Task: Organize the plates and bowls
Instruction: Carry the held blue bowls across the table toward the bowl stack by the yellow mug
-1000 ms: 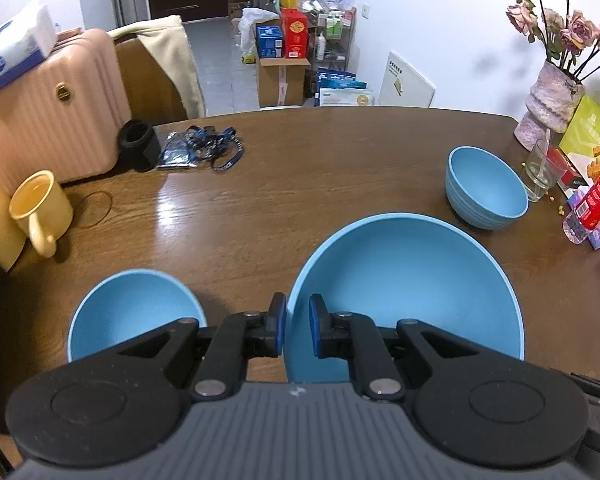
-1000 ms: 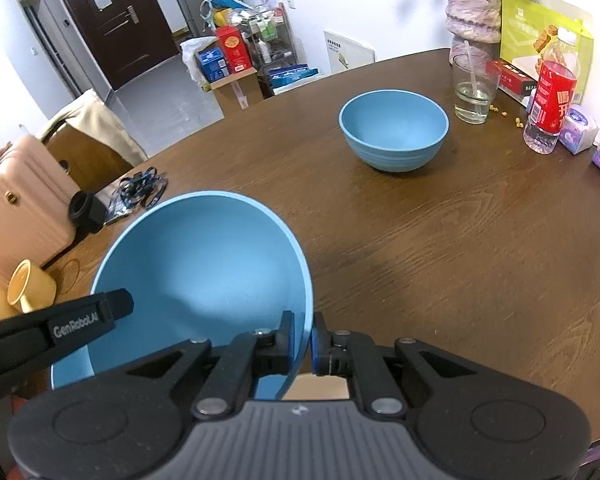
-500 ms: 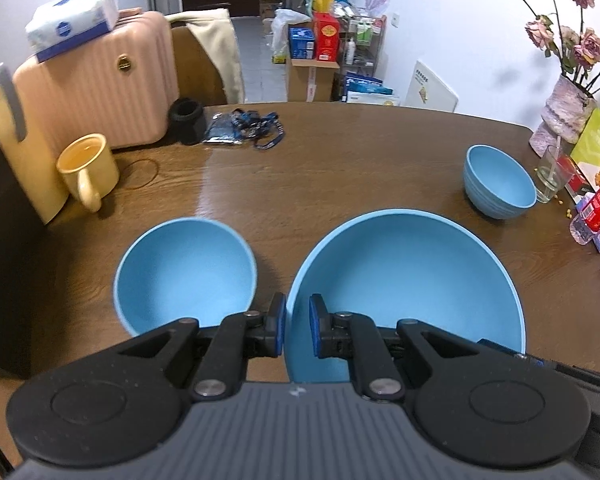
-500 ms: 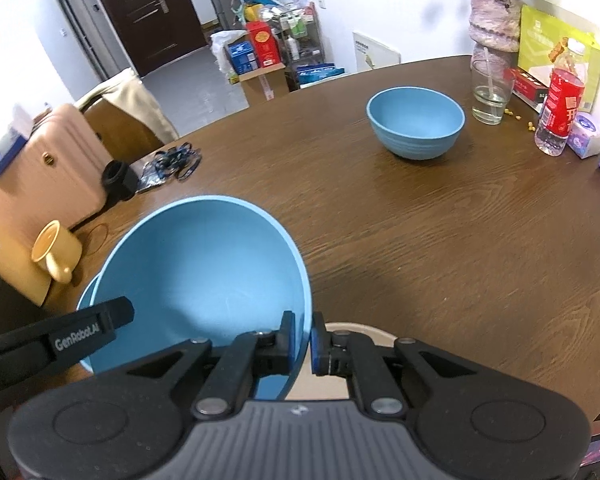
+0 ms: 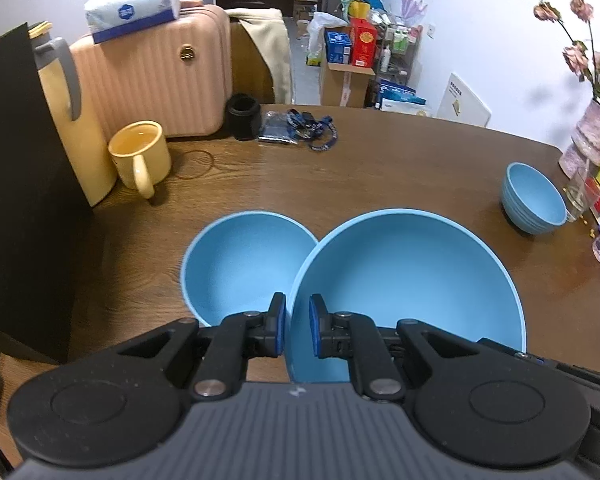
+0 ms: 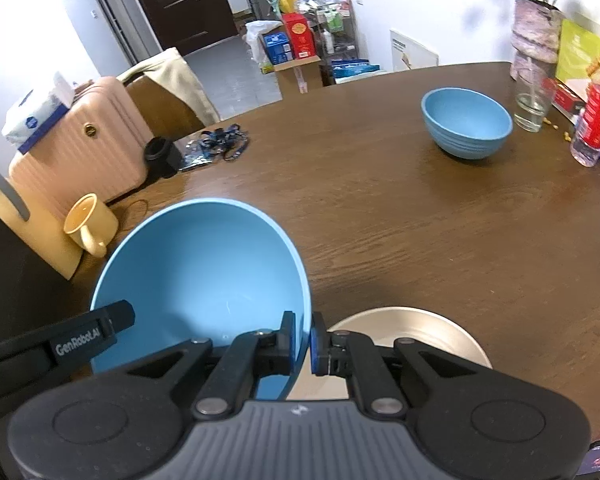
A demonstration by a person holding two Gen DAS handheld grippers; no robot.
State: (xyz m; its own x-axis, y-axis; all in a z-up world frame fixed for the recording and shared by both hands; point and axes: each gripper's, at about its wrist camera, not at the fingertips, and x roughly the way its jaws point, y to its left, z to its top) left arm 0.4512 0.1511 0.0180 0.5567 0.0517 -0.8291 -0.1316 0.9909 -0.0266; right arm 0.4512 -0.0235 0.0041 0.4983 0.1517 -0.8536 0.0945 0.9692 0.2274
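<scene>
Both grippers hold one large blue bowl above the wooden table. My left gripper is shut on its left rim. My right gripper is shut on the right rim of the same large bowl. A second blue bowl rests on the table just left of the held one. A smaller ribbed blue bowl stands at the far right. A beige plate lies under the right gripper, partly hidden by it.
A yellow mug, a pale jug and a dark panel crowd the left side. A black cup and lanyards lie at the back. A glass, vase and bottle stand at the right.
Both grippers have carried the large bowl back toward the near table edge, widening the view. The second blue bowl now shows fully beside it, and the beige plate has appeared under the right gripper.
</scene>
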